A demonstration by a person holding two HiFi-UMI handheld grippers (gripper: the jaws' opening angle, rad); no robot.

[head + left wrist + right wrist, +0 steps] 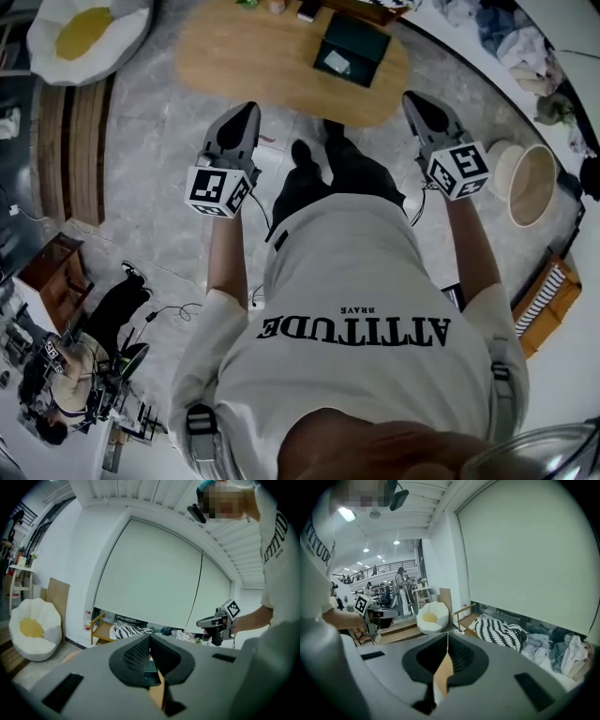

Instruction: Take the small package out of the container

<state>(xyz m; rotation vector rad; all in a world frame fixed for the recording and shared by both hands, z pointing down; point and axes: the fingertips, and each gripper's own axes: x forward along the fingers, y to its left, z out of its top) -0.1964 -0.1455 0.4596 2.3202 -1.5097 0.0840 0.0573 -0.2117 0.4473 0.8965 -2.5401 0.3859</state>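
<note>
A dark green open container [367, 42] rests on the oval wooden table [244, 56] ahead of me, and a small pale package [336, 64] lies inside it. My left gripper [249, 109] hovers short of the table's near edge, left of the container, jaws together with nothing between them. The right gripper [411, 97] is held level with it at the table's right end, also shut and empty. In the left gripper view the jaw tips meet [150, 637], and a dark corner of the container [151, 671] shows below them. In the right gripper view the tips [447, 634] touch above bare table wood [443, 673].
A white beanbag with a yellow centre [89, 33] sits at far left, next to a wooden bench [75, 150]. A round pale basket [530, 183] stands on the floor at right. Clothes and a striped cushion [499, 631] lie along the wall. A phone [307, 9] is on the table's far edge.
</note>
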